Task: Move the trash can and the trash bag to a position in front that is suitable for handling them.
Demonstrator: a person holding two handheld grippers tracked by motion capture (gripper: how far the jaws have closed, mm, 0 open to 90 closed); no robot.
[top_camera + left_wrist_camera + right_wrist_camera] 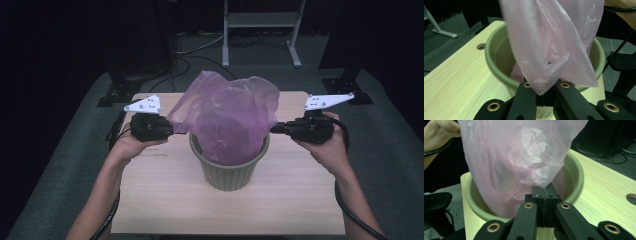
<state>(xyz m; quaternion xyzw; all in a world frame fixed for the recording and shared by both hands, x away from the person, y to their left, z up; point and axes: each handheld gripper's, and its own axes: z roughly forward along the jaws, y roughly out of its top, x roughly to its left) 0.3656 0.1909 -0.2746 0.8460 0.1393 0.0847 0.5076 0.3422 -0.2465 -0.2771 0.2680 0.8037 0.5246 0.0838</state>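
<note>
Bag (227,117) stretched betw. left gripper (172,131) & right gripper (274,128), both clamped on its edges, over bin (230,175).

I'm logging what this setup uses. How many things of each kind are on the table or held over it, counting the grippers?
Pink plastic bag: 1
Green bin: 1
Handheld grippers: 2, the left gripper and the right gripper, each shut on an edge of the bag
Total: 4
</note>
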